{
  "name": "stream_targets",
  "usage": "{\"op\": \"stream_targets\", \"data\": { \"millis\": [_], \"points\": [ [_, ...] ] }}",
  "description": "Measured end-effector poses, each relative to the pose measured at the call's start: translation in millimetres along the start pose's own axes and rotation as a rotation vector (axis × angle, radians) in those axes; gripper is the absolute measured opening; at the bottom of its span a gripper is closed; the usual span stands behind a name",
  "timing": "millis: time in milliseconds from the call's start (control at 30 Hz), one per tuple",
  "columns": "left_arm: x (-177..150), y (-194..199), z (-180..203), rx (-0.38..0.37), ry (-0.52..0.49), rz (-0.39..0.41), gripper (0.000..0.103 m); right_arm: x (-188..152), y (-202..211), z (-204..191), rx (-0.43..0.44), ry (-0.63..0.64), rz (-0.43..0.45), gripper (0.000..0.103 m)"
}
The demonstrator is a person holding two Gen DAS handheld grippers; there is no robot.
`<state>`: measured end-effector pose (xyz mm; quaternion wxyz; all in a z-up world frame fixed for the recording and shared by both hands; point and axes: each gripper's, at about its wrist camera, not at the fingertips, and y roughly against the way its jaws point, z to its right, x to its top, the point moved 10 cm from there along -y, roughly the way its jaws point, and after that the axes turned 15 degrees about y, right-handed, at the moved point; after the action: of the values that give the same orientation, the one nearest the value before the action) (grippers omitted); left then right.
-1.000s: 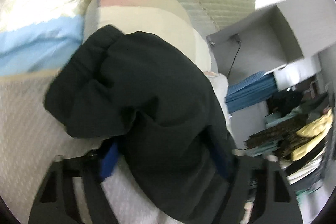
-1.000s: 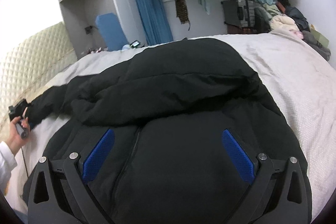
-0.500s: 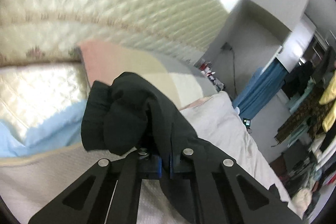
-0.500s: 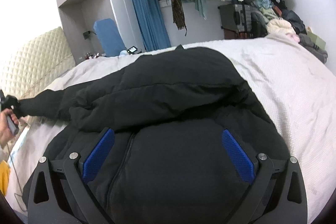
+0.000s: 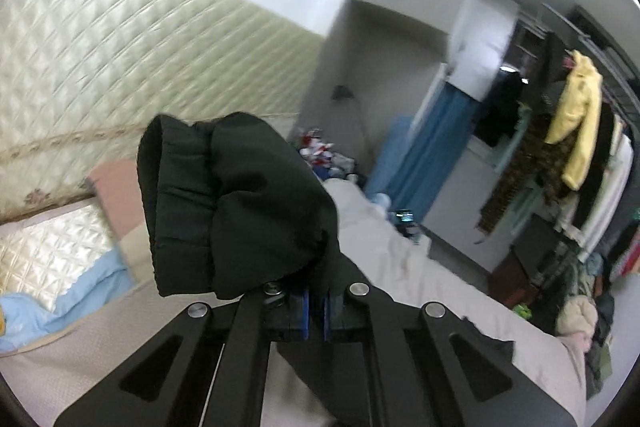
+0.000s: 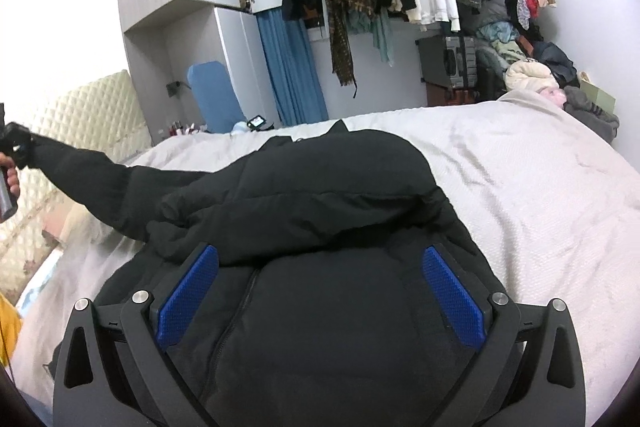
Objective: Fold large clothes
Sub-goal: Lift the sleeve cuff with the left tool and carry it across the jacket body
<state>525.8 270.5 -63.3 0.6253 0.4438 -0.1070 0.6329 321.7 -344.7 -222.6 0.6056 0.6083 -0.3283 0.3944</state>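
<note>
My left gripper (image 5: 315, 313) clamps the jacket's (image 6: 320, 227) sleeve cuff (image 5: 236, 203), raised off the bed (image 6: 540, 195) toward its headboard edge; right gripper (image 6: 320, 291) hovers with jaws apart over the body mid-bed. Slick padding could slip from that thin pinch.

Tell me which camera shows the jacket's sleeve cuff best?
The left wrist view: the cuff fills its centre, pinched in the shut left gripper. The right wrist view shows it only tiny at the far left edge.
</note>
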Motion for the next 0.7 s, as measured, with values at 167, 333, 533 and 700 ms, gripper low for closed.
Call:
{"op": "stream_targets", "data": {
  "millis": [167, 333, 533, 700],
  "points": [
    [-28.9, 20.9, 63.7, -0.022, -0.110, -0.009, 0.004, 4.2, 4.2, 8.0, -0.003, -0.021, 0.019, 0.103],
    [-75.5, 44.6, 129.8, -0.108, -0.190, -0.011, 0.006, 3.7, 11.5, 15.6, -0.007, -0.035, 0.030, 0.103],
    [-166.8, 66.1, 210.4, -0.214, -0.327, -0.039, 0.008, 0.7, 18.8, 20.0, -0.006, -0.072, 0.020, 0.103],
    [-266.0, 71.5, 266.6, -0.275, -0.466, -0.088, 0.008, -5.6, 21.9, 20.1, -0.002, -0.073, 0.012, 0.103]
  ]
}}
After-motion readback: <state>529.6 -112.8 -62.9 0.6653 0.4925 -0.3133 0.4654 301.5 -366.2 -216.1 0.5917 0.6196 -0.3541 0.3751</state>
